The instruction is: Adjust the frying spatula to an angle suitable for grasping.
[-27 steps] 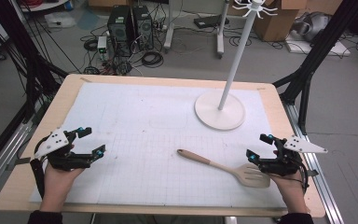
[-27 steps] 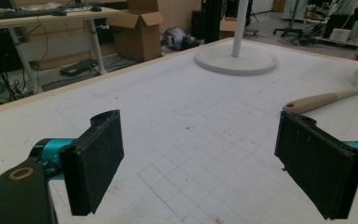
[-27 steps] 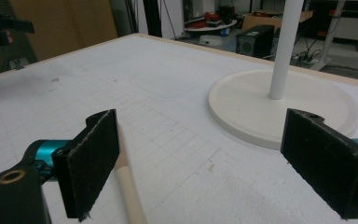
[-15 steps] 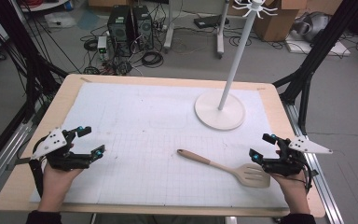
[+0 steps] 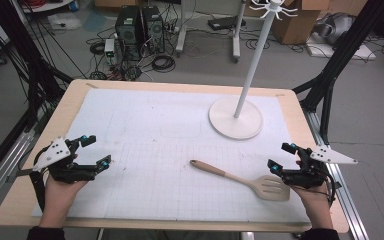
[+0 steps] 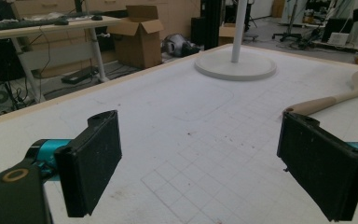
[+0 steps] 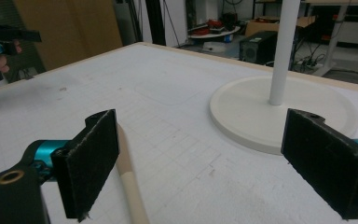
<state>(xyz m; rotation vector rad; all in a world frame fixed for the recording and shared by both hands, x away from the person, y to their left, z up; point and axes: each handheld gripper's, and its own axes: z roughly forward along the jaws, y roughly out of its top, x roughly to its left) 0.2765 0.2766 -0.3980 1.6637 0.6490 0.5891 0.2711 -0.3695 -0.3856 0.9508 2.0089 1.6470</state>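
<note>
At the left edge of the surface (image 5: 145, 100) we see the left tongs (image 5: 94, 150) spread wide with nothing between the jaws, hovering over the white mat. Toward the middle lies the wooden spatula (image 5: 240, 180), flat on the mat, handle pointing up-left and slotted blade toward the right. Just beside that blade we find the right tongs (image 5: 281, 156), also spread and pinching nothing. Behind them stands the white stand (image 5: 236, 118).

Beige spatula (image 5: 240, 179); white stand (image 5: 236, 118); gridded white mat (image 5: 145, 130).
</note>
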